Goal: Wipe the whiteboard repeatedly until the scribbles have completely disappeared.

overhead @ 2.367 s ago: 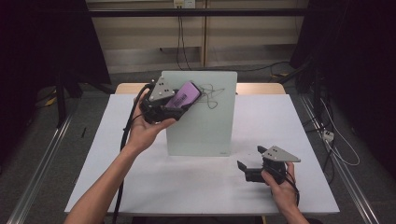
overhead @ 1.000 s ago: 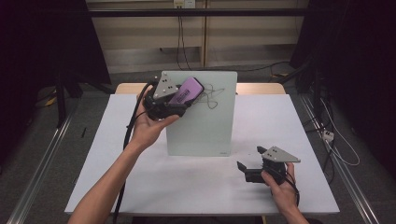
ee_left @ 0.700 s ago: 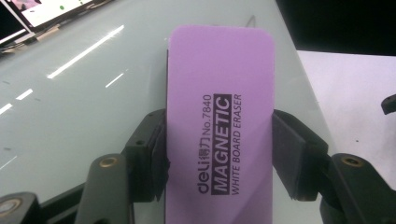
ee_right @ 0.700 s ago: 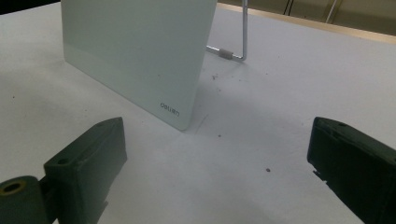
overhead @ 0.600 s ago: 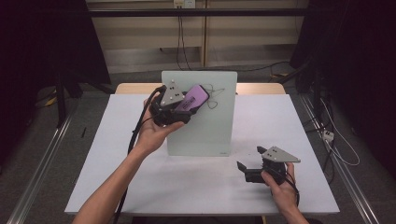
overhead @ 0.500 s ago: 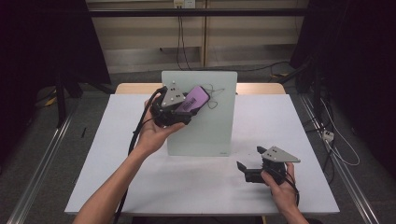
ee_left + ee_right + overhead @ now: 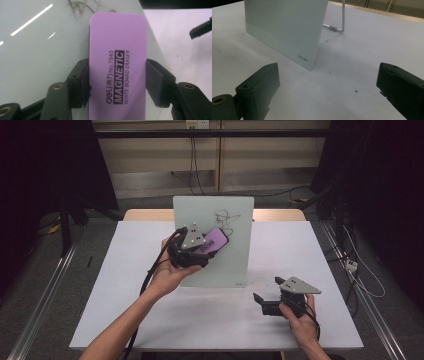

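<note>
A pale glass whiteboard (image 7: 220, 240) leans upright on the white table (image 7: 120, 285), with a black scribble (image 7: 225, 218) near its top. My left gripper (image 7: 202, 249) is shut on a purple magnetic whiteboard eraser (image 7: 214, 241), held against the board's face just below the scribble. In the left gripper view the eraser (image 7: 117, 70) sits clamped between both pads (image 7: 81, 82), the board (image 7: 40, 50) behind it and scribble strokes (image 7: 75, 5) above. My right gripper (image 7: 260, 301) rests low on the table at the front right, open and holding nothing. Its view shows the board's lower corner (image 7: 304, 57).
A wire stand (image 7: 337, 27) props the board from behind. The table's wooden far edge (image 7: 280, 214) shows behind the board. Black cable (image 7: 150, 275) trails from the left gripper along the forearm. Dark floor and rails surround the table.
My left gripper has carried the eraser to the right and downward across the board, from its upper left toward its middle. The right gripper has stayed still.
</note>
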Tool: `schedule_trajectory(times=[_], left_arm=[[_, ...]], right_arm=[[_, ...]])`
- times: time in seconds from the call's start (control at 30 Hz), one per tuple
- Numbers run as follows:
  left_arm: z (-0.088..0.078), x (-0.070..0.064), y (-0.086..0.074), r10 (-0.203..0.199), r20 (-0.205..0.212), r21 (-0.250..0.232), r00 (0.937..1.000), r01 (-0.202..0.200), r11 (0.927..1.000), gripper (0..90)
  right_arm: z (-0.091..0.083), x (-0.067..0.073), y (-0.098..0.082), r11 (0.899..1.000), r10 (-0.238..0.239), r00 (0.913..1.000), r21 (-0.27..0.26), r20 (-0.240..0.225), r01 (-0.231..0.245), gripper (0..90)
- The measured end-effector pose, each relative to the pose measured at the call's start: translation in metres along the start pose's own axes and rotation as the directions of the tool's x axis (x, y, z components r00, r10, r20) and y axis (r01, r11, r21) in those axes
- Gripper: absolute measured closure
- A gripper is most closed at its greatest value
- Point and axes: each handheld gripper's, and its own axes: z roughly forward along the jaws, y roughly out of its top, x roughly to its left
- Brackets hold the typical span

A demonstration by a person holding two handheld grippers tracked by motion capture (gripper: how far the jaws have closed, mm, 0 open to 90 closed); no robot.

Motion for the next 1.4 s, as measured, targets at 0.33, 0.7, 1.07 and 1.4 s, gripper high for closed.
schedule_trajectory(times=[0.33,0.7,1.07,1.4], left_arm=[[0.003,-0.005,-0.002,-0.008,0.007,0.027,0.9999,0.008,0.9996,41.3],[-0.018,0.022,0.016,-0.05,-0.048,-0.029,0.9976,0.049,0.9984,41.3],[-0.035,0.042,0.024,-0.082,-0.097,-0.073,0.9919,0.075,0.9945,41.3],[-0.049,0.057,0.031,-0.091,-0.144,-0.091,0.9854,0.079,0.9927,41.3]], right_arm=[[0.0,0.0,0.0,1.0,0.0,1.0,-0.001,-0.001,0.0,4.5],[-0.001,-0.001,0.0,1.0,-0.001,1.0,-0.001,-0.002,0.001,4.5],[-0.001,-0.001,0.0,1.0,0.0,1.0,-0.003,-0.001,0.0,4.5],[-0.001,-0.001,0.0,1.0,0.001,1.0,-0.003,-0.003,-0.001,4.5]])
